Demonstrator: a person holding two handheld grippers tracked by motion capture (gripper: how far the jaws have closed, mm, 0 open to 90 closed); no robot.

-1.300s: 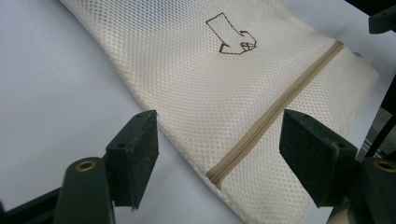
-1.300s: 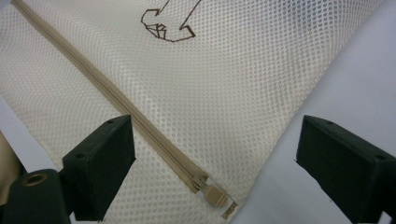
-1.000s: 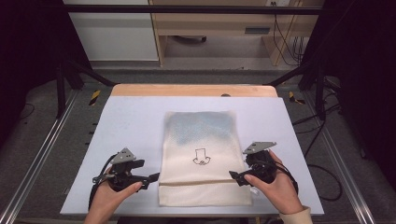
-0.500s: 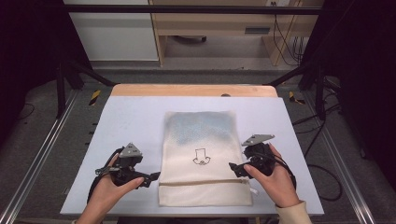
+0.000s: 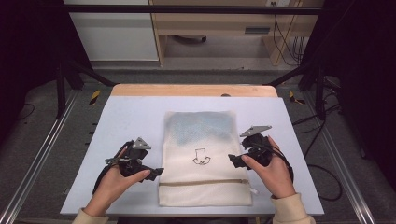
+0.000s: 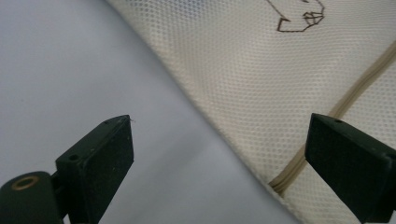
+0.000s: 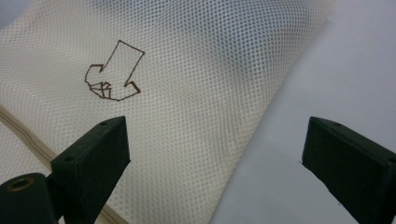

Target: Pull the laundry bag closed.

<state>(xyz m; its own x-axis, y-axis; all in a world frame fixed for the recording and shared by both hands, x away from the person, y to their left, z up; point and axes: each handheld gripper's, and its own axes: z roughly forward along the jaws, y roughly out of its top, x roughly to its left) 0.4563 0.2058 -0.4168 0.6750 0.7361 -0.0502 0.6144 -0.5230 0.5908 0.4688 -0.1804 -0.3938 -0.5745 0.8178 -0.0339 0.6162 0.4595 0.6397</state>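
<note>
Table (image 5: 116, 121): pale blue-grey surface with a wooden strip at the far edge. A cream mesh laundry bag (image 5: 203, 140) lay flat at the middle of it, long axis running away from the person, with something bluish visible through the mesh in its far half. A small brown line-drawn logo (image 5: 201, 157) sat near the bag's centre, and a tan zipper (image 5: 205, 183) ran across the near end; a white pull (image 5: 254, 191) showed at its right end.

Left gripper (image 5: 156, 171): at the bag's left edge, level with the zipper, jaws released and wide apart, straddling the edge in the left gripper view (image 6: 219, 154) with nothing between them.

Right gripper (image 5: 232, 160): at the bag's right edge, level with the logo, jaws likewise spread and empty, straddling the edge in the right gripper view (image 7: 215, 158).

Judgement: the bag lay zipped and smooth, not gripped. Neither edge was pinched yet; closing on both sides and whatever lift or fold follows remained to do.
</note>
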